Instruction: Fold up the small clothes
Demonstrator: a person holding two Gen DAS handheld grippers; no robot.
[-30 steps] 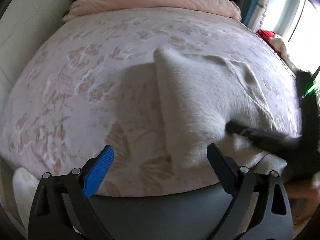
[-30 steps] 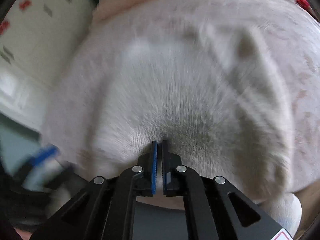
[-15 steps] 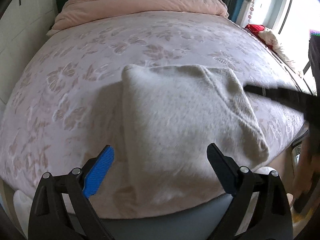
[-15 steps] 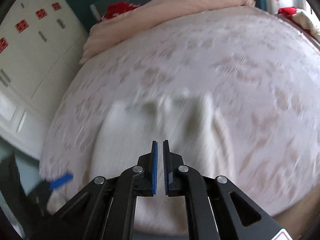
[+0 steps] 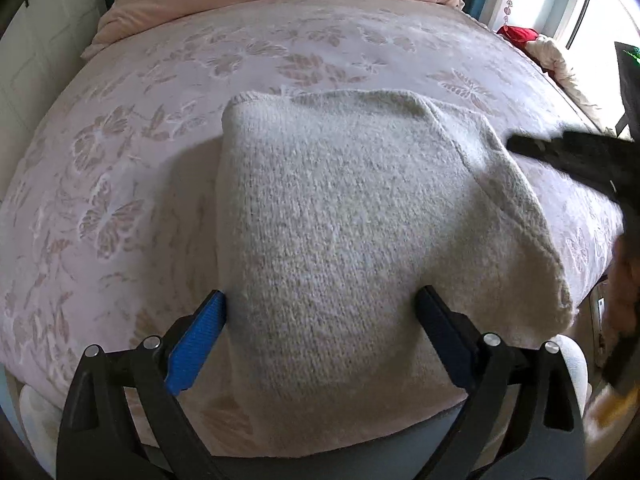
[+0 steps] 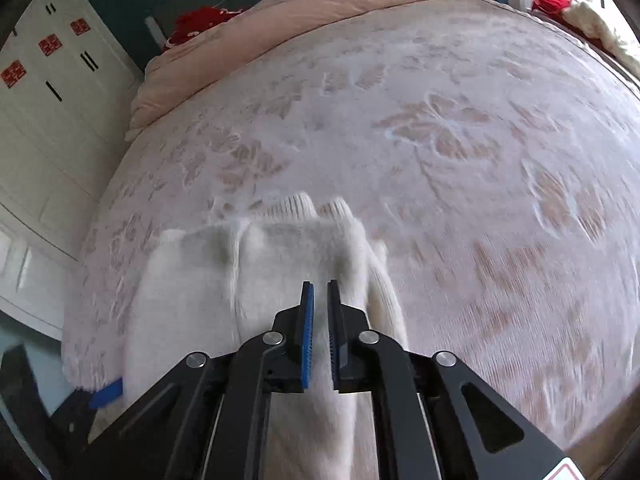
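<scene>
Since a second ago, the right gripper [image 6: 319,308] has let go of the sweater [image 5: 360,240] and lifted back from it, and the left gripper [image 5: 322,316] has come in low over the near half of the garment. That cream knitted sweater lies folded into a rough rectangle on the bed [image 5: 140,160], near the edge closest to the person, its cuffs and ribbed ends bunched at twelve o'clock in the right wrist view. Left gripper jaws stand wide, straddling the sweater's near part, holding nothing. Right gripper jaws are almost together with only a thin slit between them and nothing inside; they hover above the sweater's three o'clock edge. To finish this fold well, the left gripper probably needs to sink onto the near hem and pinch every layer at once, while the right takes the matching corner, so the thick knit carries over evenly without sliding.
</scene>
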